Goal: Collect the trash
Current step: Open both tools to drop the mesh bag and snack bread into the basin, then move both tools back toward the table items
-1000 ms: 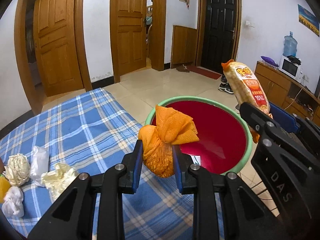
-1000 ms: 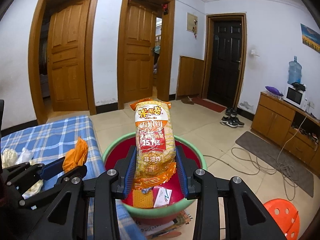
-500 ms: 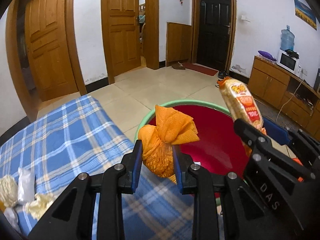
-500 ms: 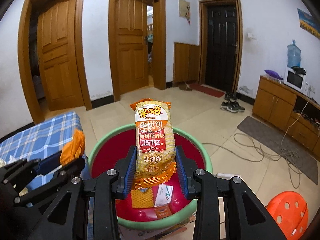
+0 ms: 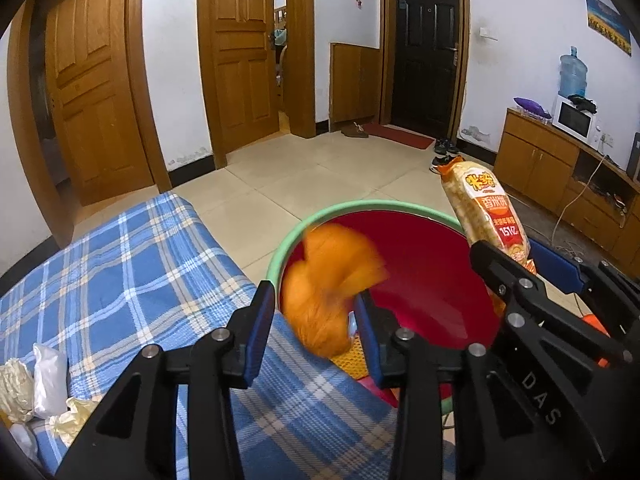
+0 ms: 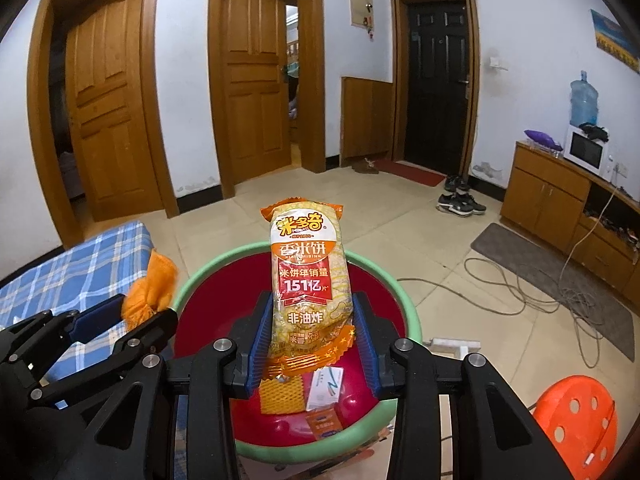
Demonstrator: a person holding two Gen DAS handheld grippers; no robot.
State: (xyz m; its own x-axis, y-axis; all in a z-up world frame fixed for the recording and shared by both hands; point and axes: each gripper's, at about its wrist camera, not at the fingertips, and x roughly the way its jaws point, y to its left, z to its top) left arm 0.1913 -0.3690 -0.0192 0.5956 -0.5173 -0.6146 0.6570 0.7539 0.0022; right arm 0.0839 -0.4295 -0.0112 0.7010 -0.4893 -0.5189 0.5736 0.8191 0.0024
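A red basin with a green rim (image 5: 360, 205) (image 6: 412, 320) stands on the floor beside the bed. My left gripper (image 5: 312, 324) (image 6: 132, 320) is over the basin's near edge and its jaws are opening. The crumpled orange wad (image 5: 324, 292) (image 6: 154, 284) between them is blurred and slipping free of the left pad. My right gripper (image 6: 312, 320) (image 5: 532, 272) hangs over the basin. Its pads still press on an upright yellow-and-orange snack bag (image 6: 310, 276) (image 5: 488, 208), though its jaws are starting to open.
The blue plaid bed (image 5: 120, 264) holds crumpled white and yellowish paper (image 5: 24, 384) at its left. An orange foam net (image 6: 280, 394) and small packets (image 6: 326, 388) lie in the basin. An orange stool (image 6: 576, 420) and loose cables (image 6: 520, 292) are on the floor to the right.
Both grippers moved further over the basin. The left fingers have spread, and the orange wad, sharp and pinched before, is now blurred and dropping. The snack bag stays upright in the right gripper.
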